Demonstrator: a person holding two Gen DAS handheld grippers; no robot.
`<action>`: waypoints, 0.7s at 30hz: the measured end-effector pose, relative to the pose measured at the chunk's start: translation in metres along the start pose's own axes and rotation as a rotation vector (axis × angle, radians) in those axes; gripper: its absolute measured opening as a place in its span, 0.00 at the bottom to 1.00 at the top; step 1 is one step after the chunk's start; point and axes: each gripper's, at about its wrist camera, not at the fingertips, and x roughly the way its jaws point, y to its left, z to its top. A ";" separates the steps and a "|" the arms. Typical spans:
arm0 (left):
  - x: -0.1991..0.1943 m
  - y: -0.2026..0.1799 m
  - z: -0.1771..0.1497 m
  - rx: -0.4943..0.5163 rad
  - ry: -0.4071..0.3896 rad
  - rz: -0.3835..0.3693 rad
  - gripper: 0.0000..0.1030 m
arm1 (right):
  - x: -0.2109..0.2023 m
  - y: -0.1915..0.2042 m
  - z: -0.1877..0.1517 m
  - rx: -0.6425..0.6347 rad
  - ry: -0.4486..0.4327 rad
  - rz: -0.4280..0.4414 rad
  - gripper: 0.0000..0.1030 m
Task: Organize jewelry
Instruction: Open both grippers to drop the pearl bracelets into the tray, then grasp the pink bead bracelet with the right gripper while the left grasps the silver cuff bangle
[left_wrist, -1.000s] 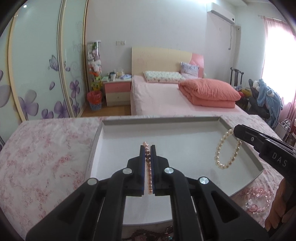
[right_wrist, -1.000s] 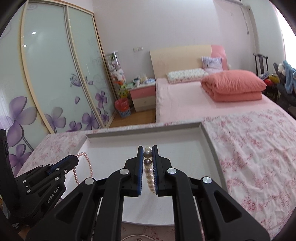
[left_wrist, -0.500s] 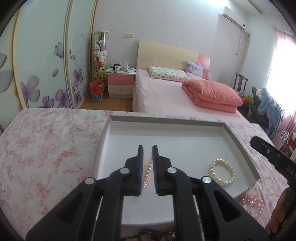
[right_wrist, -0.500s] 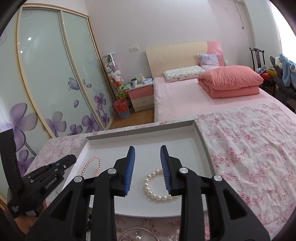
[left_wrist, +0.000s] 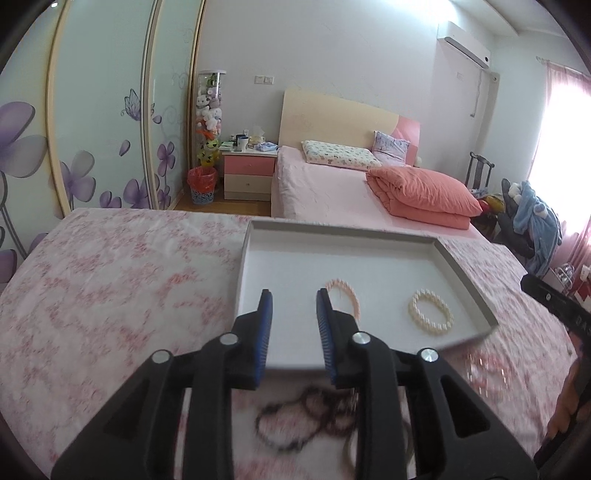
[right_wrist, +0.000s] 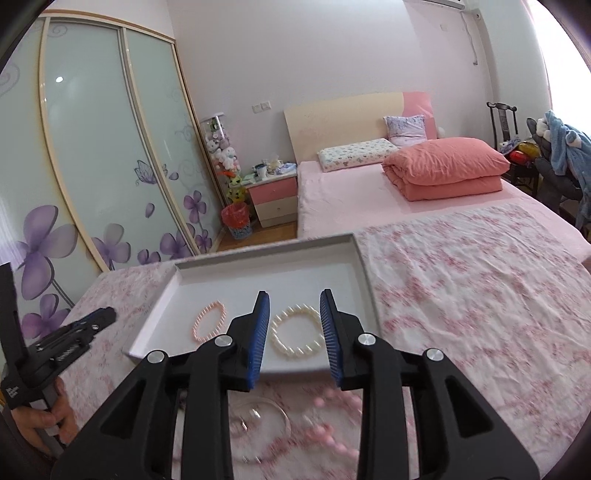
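Note:
A shallow grey tray (left_wrist: 465, 280) (right_wrist: 360, 258) lies on the floral cloth. Inside it lie a pink bead bracelet (left_wrist: 349, 295) (right_wrist: 208, 321) and a white pearl bracelet (left_wrist: 430, 315) (right_wrist: 295, 328). My left gripper (left_wrist: 294, 295) hovers over the tray's near left part, its jaws opening with nothing between them. My right gripper (right_wrist: 294, 295) hangs open above the near side of the tray, the pearl bracelet showing in the gap below, untouched. In front of the tray lie dark bead strands (left_wrist: 306, 417), blurred, and pink beads (right_wrist: 332, 424) with a thin clear bangle (right_wrist: 258, 413).
The floral cloth (right_wrist: 461, 295) spreads wide to the right of the tray and to its left (left_wrist: 110, 295). A person's hand (right_wrist: 44, 417) grips the left tool's handle. More pink jewelry (left_wrist: 491, 365) lies right of the tray. A bed and wardrobe stand beyond.
Both grippers let go of their bracelets, which now lie flat in the tray. Both have opened and drawn back toward the near edge, rising slightly.

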 end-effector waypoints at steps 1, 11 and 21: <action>-0.007 0.002 -0.006 0.003 0.003 0.001 0.26 | -0.002 -0.003 -0.003 -0.001 0.007 -0.007 0.29; -0.027 0.020 -0.052 -0.009 0.057 0.026 0.39 | 0.000 -0.039 -0.046 0.005 0.155 -0.106 0.29; -0.023 0.031 -0.065 -0.018 0.087 0.049 0.51 | 0.026 -0.046 -0.063 -0.071 0.295 -0.182 0.46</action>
